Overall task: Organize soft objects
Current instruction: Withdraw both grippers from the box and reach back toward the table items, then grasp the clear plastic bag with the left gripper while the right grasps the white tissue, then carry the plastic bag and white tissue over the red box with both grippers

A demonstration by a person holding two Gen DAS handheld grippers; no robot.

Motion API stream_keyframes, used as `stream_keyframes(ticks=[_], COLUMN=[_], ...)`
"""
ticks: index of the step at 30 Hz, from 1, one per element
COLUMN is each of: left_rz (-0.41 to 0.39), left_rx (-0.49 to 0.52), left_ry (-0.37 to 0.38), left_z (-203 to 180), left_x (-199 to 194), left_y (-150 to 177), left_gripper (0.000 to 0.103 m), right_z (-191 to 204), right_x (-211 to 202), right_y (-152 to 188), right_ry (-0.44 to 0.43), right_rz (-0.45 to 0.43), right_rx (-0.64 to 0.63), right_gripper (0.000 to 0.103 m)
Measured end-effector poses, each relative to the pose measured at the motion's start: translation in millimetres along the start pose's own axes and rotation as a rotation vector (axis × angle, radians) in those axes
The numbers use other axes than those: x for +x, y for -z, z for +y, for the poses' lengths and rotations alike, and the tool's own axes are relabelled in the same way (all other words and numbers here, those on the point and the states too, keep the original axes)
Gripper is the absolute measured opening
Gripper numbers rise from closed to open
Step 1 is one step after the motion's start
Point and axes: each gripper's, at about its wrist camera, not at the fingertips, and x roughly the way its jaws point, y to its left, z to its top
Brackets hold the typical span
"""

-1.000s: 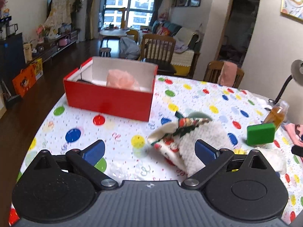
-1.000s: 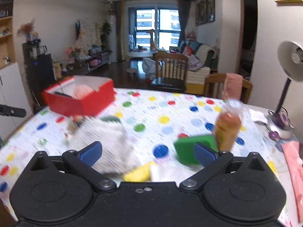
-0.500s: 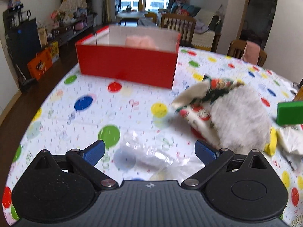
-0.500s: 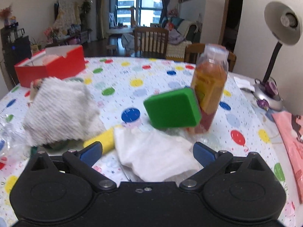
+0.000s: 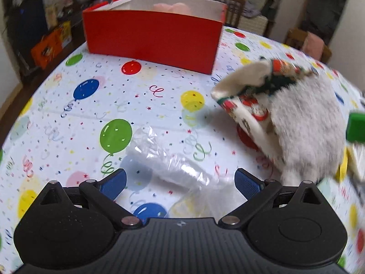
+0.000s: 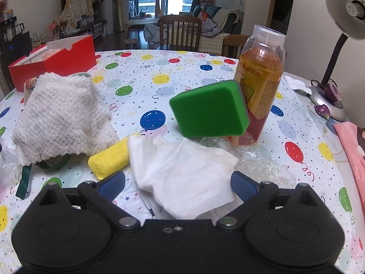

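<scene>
my left gripper [image 5: 180,181] stands with jaws wide, nothing between the blue pads. a crumpled clear plastic bag [image 5: 168,162] lies on the balloon-print tablecloth [image 5: 68,114] just ahead of the gap; its edges are hard to trace against the print. at 2 o'clock a fuzzy white towel [image 5: 305,123] with a printed christmas lining is blurred, and its far side is cut off by the frame. at 12 o'clock the red cardboard box [image 5: 152,38] hides most of a pink soft item [image 5: 171,6]; only its top shows above the wall.

my right gripper [image 6: 178,183] also has jaws wide and empty. a thin, creased white tissue [image 6: 182,173] lies in the gap, its near edge hidden by my body. bubble wrap [image 6: 264,166] shows partly from under it at 2 o'clock. a yellow spongy roll [image 6: 109,157] at 10 o'clock is partly under the towel [image 6: 61,116]. a green foam sponge [image 6: 209,109] with rounded corners leans tilted against a clear plastic bottle [image 6: 262,77] of amber liquid at 1 o'clock. the box [image 6: 54,61] sits at 10 o'clock, far off.
</scene>
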Motion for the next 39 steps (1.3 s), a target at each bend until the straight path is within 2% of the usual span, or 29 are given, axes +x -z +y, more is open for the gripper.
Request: stream_keyframes(ticks=[7,10,11,14,20,21,22,26,35,36,39], left_rz=[0.046,0.045,0.039,0.046,0.039,0.036,0.035,0.033,0.019,0.016,0.010], left_rx=[-0.010,-0.003,0.006,0.041,0.059,0.065,0.068,0.058,0.044,0.041,0.020], left_ry=[-0.038,-0.040,-0.042,-0.046,-0.057,-0.063,-0.071,-0.063,-0.045,-0.042,-0.033], left_z=[-8,-11,-13,-18,-18,-18,-18,-12,3,5,12], left_x=[21,23,23,24,24,24,23,22,13,11,5], left_y=[-7,-7,-7,-7,-6,-5,-6,-7,-6,-7,-9], left_gripper=[0.101,0.100,0.097,0.076,0.064,0.052,0.050,0.049,0.048,0.048,0.047], right_z=[1,1,2,2,6,7,8,10,1,-1,-7], right_x=[5,10,10,11,8,7,6,1,-25,-28,-36], right_y=[0,2,2,4,7,7,8,6,-6,-7,-12], right_ry=[0.014,0.035,0.042,0.059,0.099,0.104,0.111,0.113,0.097,0.091,0.069], right_rz=[0.018,0.033,0.034,0.033,0.033,0.031,0.028,0.012,-0.053,-0.062,-0.081], right_rx=[-0.030,-0.042,-0.046,-0.064,-0.118,-0.133,-0.148,-0.153,-0.102,-0.087,-0.045], right_gripper=[0.093,0.084,0.082,0.076,0.059,0.055,0.053,0.034,0.021,0.016,0.010])
